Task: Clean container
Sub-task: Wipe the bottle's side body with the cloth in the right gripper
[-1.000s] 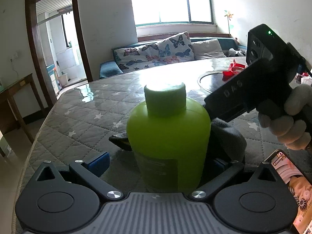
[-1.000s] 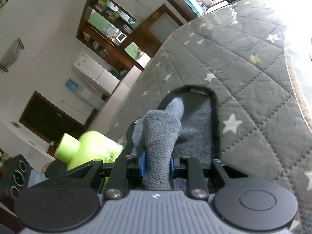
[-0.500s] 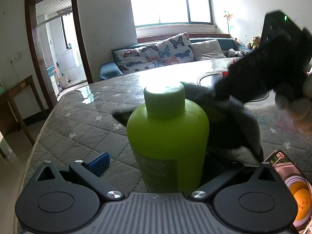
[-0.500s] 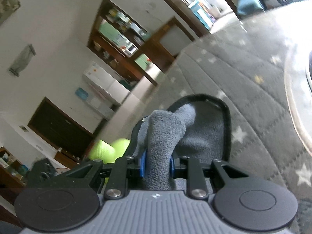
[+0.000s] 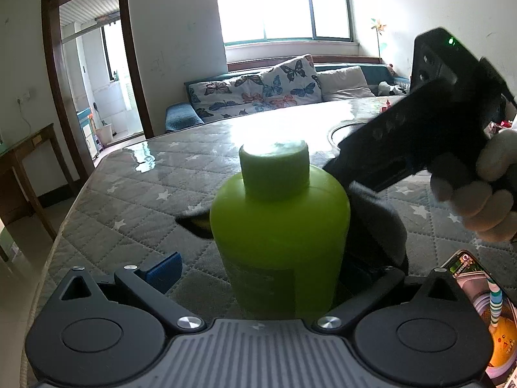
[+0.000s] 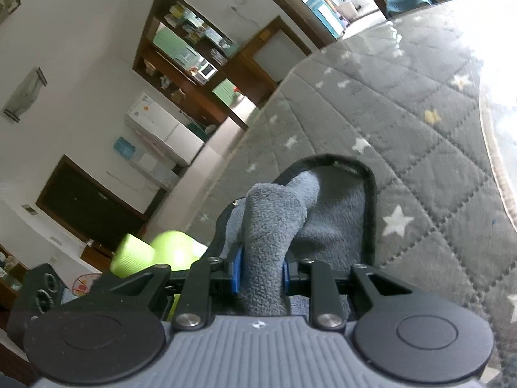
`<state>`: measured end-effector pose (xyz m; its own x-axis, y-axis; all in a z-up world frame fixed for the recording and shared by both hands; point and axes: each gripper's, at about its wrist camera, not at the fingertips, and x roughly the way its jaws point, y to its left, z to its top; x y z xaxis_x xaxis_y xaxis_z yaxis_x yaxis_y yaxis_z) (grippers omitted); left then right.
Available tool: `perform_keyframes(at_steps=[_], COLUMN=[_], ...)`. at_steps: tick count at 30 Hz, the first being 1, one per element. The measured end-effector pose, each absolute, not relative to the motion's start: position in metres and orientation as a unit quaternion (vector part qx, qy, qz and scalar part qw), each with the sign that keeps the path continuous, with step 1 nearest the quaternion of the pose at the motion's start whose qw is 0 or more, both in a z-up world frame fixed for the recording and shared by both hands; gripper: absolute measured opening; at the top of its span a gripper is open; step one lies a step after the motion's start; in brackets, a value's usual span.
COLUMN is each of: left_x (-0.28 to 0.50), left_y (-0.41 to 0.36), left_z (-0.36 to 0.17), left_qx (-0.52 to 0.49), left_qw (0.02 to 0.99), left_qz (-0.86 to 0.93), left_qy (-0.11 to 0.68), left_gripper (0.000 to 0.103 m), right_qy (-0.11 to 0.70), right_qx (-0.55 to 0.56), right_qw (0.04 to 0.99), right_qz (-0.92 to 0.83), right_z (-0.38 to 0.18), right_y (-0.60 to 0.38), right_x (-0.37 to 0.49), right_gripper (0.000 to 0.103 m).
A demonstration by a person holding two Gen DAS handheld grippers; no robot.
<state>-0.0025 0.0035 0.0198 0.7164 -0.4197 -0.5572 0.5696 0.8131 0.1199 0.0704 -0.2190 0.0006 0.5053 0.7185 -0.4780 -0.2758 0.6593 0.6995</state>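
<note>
Green plastic bottle point(image 5: 279, 226) stands upright, cap up, on the quilted table cover point(image 5: 129, 194), framed between the left gripper's point(image 5: 258, 278) spread fingers; contact cannot be judged. To its right and behind, the right gripper point(image 6: 260, 274) pinches a folded grey cloth point(image 6: 274, 226), nearer the bottle's shoulder, so the wipe likely comes from that side.
</note>
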Motion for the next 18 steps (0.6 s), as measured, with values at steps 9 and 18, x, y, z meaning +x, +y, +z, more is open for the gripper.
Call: perform_keyframes(at_steps=[9,18], left_x=[-0.004,-0.005], left_y=[0.006,0.006], left_z=[0.021,0.023], left_qx=[0.143,0.141], left_qw=[0.917,0.919], left_qz=[-0.269,-0.268], left_qy=[0.258,0.252], left_gripper=[0.103,0.103], right_qy=[0.411,0.379], right_qx=[0.275,0.287], right_qw=[0.819,0.828], right_qz=[0.291,0.299], right_z=[-0.014,0.007], right_y=[-0.222,-0.23], right_x=[0.064,0.051], right_gripper=[0.023,0.023])
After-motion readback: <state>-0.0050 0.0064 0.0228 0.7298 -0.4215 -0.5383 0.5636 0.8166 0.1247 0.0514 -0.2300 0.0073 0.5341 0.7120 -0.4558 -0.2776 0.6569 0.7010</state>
